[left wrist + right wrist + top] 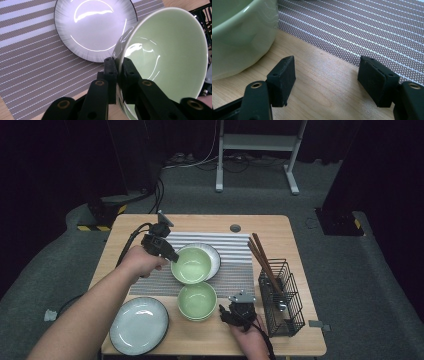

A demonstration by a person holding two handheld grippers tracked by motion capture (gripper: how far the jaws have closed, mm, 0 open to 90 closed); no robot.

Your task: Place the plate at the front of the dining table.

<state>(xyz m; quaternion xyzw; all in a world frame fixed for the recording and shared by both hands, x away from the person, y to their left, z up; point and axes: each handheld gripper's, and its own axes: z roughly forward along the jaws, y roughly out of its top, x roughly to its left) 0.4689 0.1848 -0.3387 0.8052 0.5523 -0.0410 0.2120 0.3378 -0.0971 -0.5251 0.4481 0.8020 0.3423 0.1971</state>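
Glossy pale-green bowl point(170, 50) tilted, rim pinched by left claw point(119, 62), right claw point(327, 75) spread

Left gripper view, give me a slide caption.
Left gripper pinches the rim of a tilted green bowl above a plate on a striped mat.

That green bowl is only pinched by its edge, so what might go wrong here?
The left gripper clamps just the thin rim of the tilted green bowl, so it may slip or swing. It hangs over the grey plate, so a drop could chip both. The second green bowl sits close by, so a careless move might knock it.
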